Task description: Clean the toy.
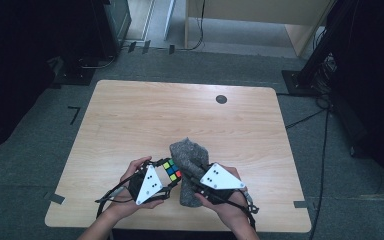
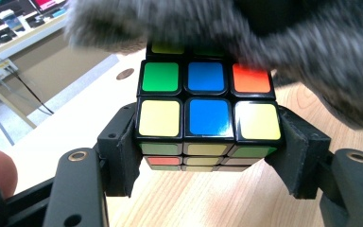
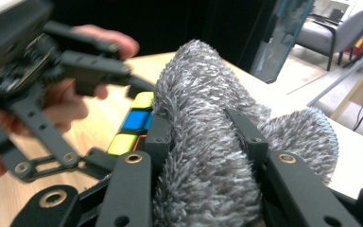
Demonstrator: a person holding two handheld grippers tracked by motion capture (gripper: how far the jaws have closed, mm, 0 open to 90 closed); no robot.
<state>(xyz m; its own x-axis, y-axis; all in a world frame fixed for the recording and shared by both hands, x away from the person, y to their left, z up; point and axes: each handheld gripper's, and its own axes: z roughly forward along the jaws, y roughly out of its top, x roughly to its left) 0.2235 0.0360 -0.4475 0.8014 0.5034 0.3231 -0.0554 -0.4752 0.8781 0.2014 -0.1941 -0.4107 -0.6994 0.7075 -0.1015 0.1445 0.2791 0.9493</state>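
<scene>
Over pale wood, left gripper [image 2: 208, 156] clamps a colourful cube [image 2: 208, 116]; right gripper [image 3: 203, 137] squeezes shaggy grey cloth [image 3: 208, 109].

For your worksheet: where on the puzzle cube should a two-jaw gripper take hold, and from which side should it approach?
Grip the puzzle cube across two opposite flat faces, approaching level from the person's side, as the left gripper does; the grey fuzzy cloth covers its far edge.

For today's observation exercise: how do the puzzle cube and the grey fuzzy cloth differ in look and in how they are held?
The puzzle cube is hard-edged with glossy coloured squares; the grey fuzzy cloth is soft, shaggy and one colour. The cube keeps its square shape between the left tool jaws; the cloth bunches and bulges in the right tool. The cloth drapes over the cube's top. Both are gripped above the table.
</scene>
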